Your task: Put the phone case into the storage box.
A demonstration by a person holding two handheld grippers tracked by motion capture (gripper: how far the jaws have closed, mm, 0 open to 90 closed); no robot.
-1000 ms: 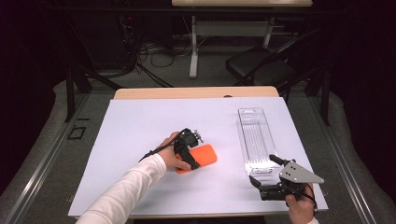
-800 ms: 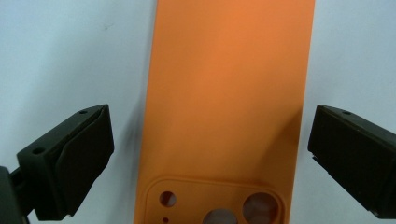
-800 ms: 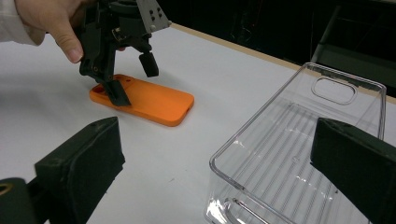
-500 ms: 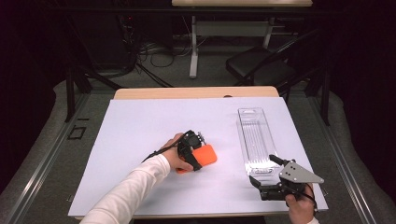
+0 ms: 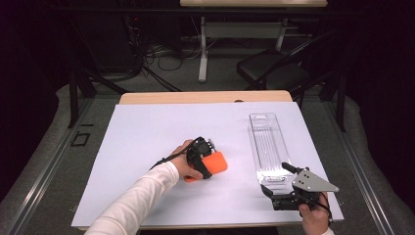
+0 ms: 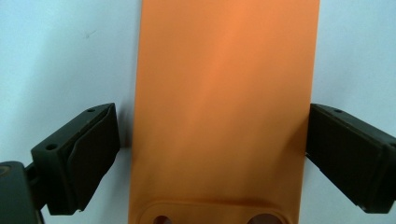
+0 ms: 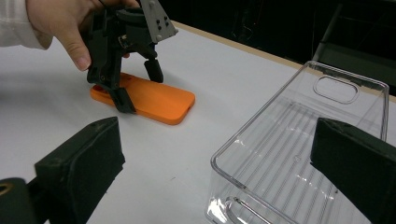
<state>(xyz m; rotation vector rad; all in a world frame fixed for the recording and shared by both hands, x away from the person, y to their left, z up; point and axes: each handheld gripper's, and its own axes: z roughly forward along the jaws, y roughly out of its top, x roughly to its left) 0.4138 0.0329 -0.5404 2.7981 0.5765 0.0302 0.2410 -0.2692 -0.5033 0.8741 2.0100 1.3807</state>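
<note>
White paper covers the desk point(image 5: 147, 127), with a dark room full of cables and a chair behind it. So I've got my left gripper point(image 5: 201, 157) down over an orange phone case point(image 5: 214, 164) that lies flat near the middle of the desk, a bit toward the front edge. In the left gripper view the case point(image 6: 224, 107) sits between my 2 jaws, both spread wide: the right one is just at its long edge, the left one stands a little off, so nothing's pinched yet.

My right gripper point(image 5: 277, 192) waits near the front right corner, jaws also spread, just beside the near end of a clear plastic tray point(image 5: 266, 142) that runs toward the far edge.

My take on doing the grab well: keep the jaws square to the long sides and low enough to catch the thin edge, then close slowly. The case looks soft and slick, so squeezing hard could bow it or pop it out. Centre it first, since the gap is uneven.
</note>
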